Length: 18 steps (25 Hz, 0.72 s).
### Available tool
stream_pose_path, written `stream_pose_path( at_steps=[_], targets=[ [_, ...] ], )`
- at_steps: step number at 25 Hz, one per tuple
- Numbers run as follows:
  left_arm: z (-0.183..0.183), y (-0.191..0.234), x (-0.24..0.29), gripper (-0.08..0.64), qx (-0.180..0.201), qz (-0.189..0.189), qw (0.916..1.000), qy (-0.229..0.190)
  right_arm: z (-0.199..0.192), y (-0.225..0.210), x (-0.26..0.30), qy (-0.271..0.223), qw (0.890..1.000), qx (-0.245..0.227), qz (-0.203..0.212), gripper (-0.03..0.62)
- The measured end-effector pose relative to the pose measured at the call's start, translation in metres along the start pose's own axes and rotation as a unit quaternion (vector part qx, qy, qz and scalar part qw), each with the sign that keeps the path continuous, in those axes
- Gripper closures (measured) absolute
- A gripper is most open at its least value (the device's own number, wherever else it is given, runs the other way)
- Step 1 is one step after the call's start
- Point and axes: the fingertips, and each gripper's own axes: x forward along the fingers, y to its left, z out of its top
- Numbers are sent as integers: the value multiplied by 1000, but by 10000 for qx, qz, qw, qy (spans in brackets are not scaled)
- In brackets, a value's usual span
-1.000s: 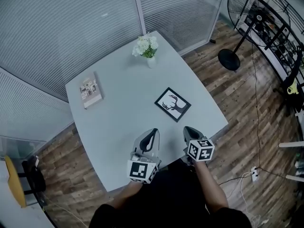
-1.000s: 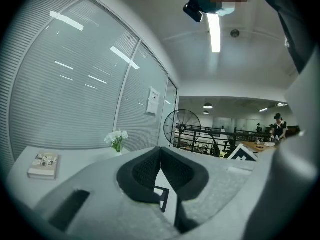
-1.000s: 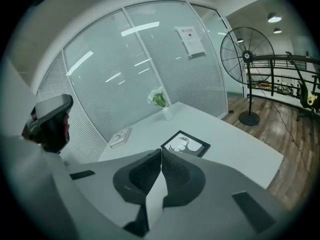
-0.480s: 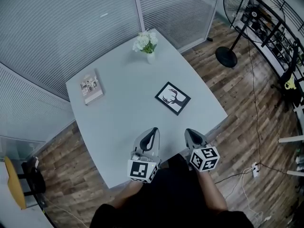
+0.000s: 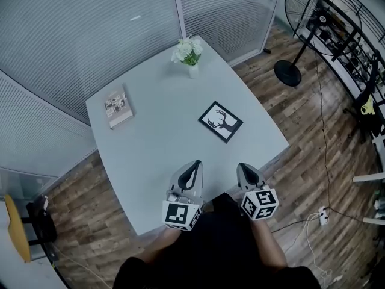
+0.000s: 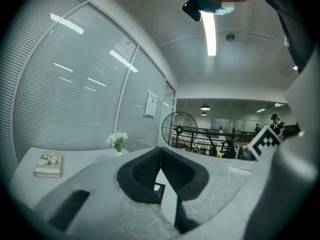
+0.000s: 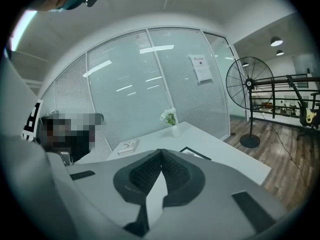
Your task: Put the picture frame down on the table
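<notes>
A: How much room is on the surface (image 5: 162,143)?

B: Plenty. The head view shows it pale and mostly bare, with its middle and its 6 to 9 o'clock part open. Wooden floor runs past its 3 and 6 o'clock edges, and a glass partition stands behind its far edges. A standing fan (image 5: 301,11) is on the floor, well off at 2 o'clock.

A: And the hand-held grippers?

B: Both sit at the near edge, at 6 o'clock. The left hand-held gripper (image 5: 194,166) and the right hand-held gripper (image 5: 245,168) are clenched tip to tip with nothing between the jaws.

A: Where is the picture frame?

B: The picture frame (image 5: 220,121) lies flat at 3 o'clock of the middle, inside the edge, with bare surface all round. It is apart from both grippers: at 1 o'clock from the left and 11 o'clock from the right.

A: Anything else?

B: A book (image 5: 119,106) is near the 10 o'clock edge, and a vase of white flowers (image 5: 189,54) is at the 12 o'clock corner.

A: Do the views differ?

B: The right gripper view shows the frame's edge just past its jaw. The left gripper view shows the book and the flowers instead.
</notes>
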Motion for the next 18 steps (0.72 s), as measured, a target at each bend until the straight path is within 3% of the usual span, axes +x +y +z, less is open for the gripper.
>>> stream_pose_path(
  at_steps=[18],
  targets=[
    [1, -8, -6, 543, -18, -26, 10000, 69, -2, 3, -10, -46, 9999, 82, 78, 580]
  ],
)
